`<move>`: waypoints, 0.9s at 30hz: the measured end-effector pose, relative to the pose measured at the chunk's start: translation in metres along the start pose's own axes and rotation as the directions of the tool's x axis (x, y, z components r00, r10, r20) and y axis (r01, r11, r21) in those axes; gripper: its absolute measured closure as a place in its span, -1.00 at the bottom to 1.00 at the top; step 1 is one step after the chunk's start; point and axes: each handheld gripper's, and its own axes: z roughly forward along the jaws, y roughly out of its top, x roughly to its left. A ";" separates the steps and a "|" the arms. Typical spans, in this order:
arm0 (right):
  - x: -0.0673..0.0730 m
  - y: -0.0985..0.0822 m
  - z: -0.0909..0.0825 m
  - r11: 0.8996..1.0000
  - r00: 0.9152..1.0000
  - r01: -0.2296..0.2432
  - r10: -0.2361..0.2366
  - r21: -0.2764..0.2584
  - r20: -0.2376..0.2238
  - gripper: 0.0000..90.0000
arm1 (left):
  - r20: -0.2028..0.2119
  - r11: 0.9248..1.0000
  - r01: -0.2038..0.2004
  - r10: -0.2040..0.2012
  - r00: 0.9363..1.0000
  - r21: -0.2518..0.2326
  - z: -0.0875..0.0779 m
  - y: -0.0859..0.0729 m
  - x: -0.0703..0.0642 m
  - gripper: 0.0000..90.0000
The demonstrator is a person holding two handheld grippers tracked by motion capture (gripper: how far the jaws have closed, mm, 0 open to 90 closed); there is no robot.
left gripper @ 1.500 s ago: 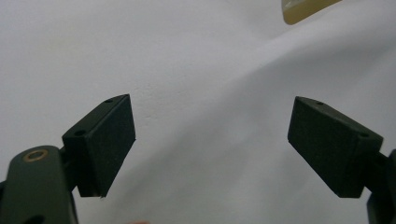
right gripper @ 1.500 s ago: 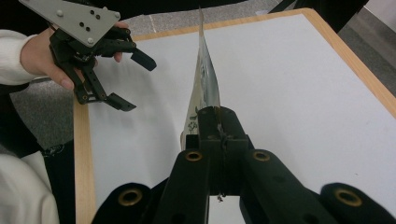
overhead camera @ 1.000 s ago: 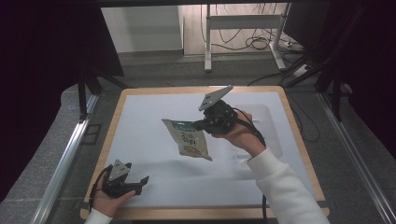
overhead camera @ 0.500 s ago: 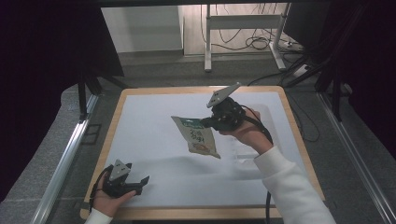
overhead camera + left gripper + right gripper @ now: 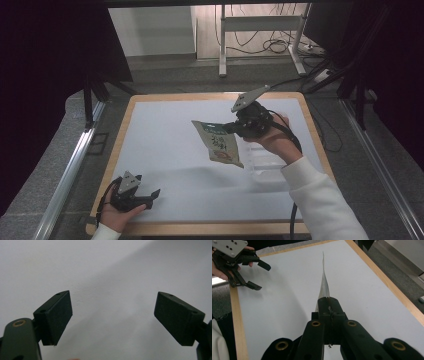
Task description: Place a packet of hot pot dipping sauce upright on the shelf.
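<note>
Carrying the pouch point(image 5: 219, 144) rightward, right tongs point(image 5: 231, 128) stay clamped.

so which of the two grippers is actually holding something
The right gripper, jaws shut on the snack packet above the table. The left gripper sits open and empty.

1. We see a white counter point(image 5: 165, 150) with a light wooden rim.
2. The snack pouch point(image 5: 218, 143) is pale beige with a green top band and dark print.
3. Both the left gripper point(image 5: 150, 196) and the right gripper point(image 5: 229, 126) are black, each with a grey top plate.
4. The person's sleeve point(image 5: 320, 200) is white.
</note>
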 end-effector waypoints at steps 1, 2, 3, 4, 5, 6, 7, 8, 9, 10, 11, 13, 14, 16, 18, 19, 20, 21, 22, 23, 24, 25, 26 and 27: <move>0.000 0.000 0.000 1.000 1.000 0.000 0.000 0.000 0.000 0.99 | 0.000 1.000 0.000 0.000 1.000 0.001 0.000 0.000 0.000 -0.67; -0.001 0.000 -0.001 1.000 1.000 -0.002 0.002 -0.002 0.001 0.99 | 0.000 1.000 0.002 -0.002 1.000 0.002 0.000 0.000 0.000 -0.67; -0.001 -0.001 -0.003 1.000 1.000 -0.001 0.001 -0.003 0.005 0.99 | 0.000 1.000 0.001 -0.001 1.000 0.002 0.000 0.000 0.000 -0.67; -0.002 -0.001 -0.006 1.000 1.000 0.000 0.000 -0.006 0.008 0.99 | 0.000 1.000 0.002 -0.002 1.000 0.002 0.000 0.000 0.000 -0.67; -0.002 -0.001 -0.006 1.000 1.000 0.000 0.000 -0.006 0.008 0.99 | 0.001 1.000 0.002 -0.002 1.000 0.003 0.000 0.000 0.000 -0.67; -0.003 -0.002 -0.008 1.000 1.000 0.007 -0.007 -0.008 0.013 0.99 | -0.001 1.000 -0.001 0.001 1.000 0.003 0.001 0.000 0.000 -0.67; -0.003 -0.002 -0.009 1.000 1.000 0.004 -0.004 -0.009 0.013 0.99 | -0.001 1.000 -0.001 0.001 1.000 0.003 0.001 0.000 0.000 -0.67; -0.003 -0.002 -0.009 1.000 1.000 0.004 -0.004 -0.009 0.013 0.99 | -0.001 1.000 -0.001 0.001 1.000 0.003 0.001 0.000 0.000 -0.67; -0.004 -0.002 -0.010 1.000 1.000 0.005 -0.005 -0.010 0.016 0.99 | -0.001 1.000 -0.001 0.001 1.000 0.004 0.001 0.000 0.000 -0.67; -0.004 -0.002 -0.012 1.000 1.000 0.000 0.000 -0.011 0.020 0.99 | -0.001 1.000 0.000 0.000 1.000 0.002 0.001 0.000 0.000 -0.67; -0.005 -0.002 -0.013 1.000 1.000 0.001 -0.001 -0.014 0.021 0.99 | -0.001 1.000 -0.001 0.001 1.000 0.003 0.001 0.000 0.000 -0.67; -0.008 -0.003 -0.017 1.000 1.000 -0.001 0.002 -0.018 0.028 0.99 | -0.001 1.000 -0.001 0.001 1.000 0.004 0.001 0.000 0.000 -0.67; -0.009 -0.003 -0.018 1.000 0.999 -0.002 0.003 -0.020 0.031 0.99 | -0.001 1.000 -0.001 0.001 1.000 0.004 0.001 0.000 -0.001 -0.67; -0.010 -0.003 -0.020 1.000 0.999 0.000 0.001 -0.021 0.035 0.99 | 0.000 1.000 -0.002 0.002 1.000 0.005 0.001 0.000 -0.001 -0.67; -0.014 -0.005 -0.022 1.000 0.999 -0.009 0.010 -0.025 0.047 0.99 | -0.001 1.000 -0.002 0.002 1.000 0.005 0.001 0.000 -0.001 -0.67; -0.014 -0.005 -0.022 1.000 0.999 -0.009 0.010 -0.025 0.047 0.99 | -0.001 1.000 -0.001 0.001 1.000 0.004 0.001 0.000 -0.001 -0.67; -0.015 -0.006 -0.022 1.000 0.999 -0.012 0.013 -0.024 0.050 0.99 | -0.001 1.000 -0.002 0.002 1.000 0.005 0.001 0.000 -0.001 -0.67; -0.016 -0.007 -0.023 1.000 0.999 -0.012 0.013 -0.023 0.052 0.99 | -0.001 1.000 -0.001 0.001 1.000 0.005 0.001 0.000 -0.001 -0.67; -0.018 -0.009 -0.023 1.000 0.998 -0.014 0.015 -0.024 0.054 0.99 | -0.001 1.000 -0.001 0.001 1.000 0.005 0.001 0.000 -0.001 -0.67; -0.018 -0.009 -0.023 1.000 0.998 -0.014 0.015 -0.024 0.054 0.99 | -0.001 1.000 -0.001 0.001 1.000 0.005 0.001 0.000 -0.001 -0.67; -0.020 -0.010 -0.025 0.999 0.998 -0.020 0.022 -0.025 0.059 0.99 | -0.001 1.000 -0.001 0.001 1.000 0.007 0.001 0.000 -0.001 -0.67; -0.021 -0.011 -0.026 0.999 0.998 -0.022 0.023 -0.028 0.060 0.99 | -0.001 1.000 -0.001 0.001 1.000 0.007 0.002 0.000 -0.001 -0.67; -0.021 -0.011 -0.026 0.999 0.998 -0.022 0.023 -0.028 0.060 0.99 | -0.001 1.000 -0.003 0.003 1.000 0.009 0.002 0.000 -0.001 -0.67; -0.022 -0.011 -0.027 0.999 0.998 -0.024 0.026 -0.030 0.061 0.99 | -0.001 1.000 -0.003 0.003 1.000 0.009 0.002 0.000 -0.001 -0.67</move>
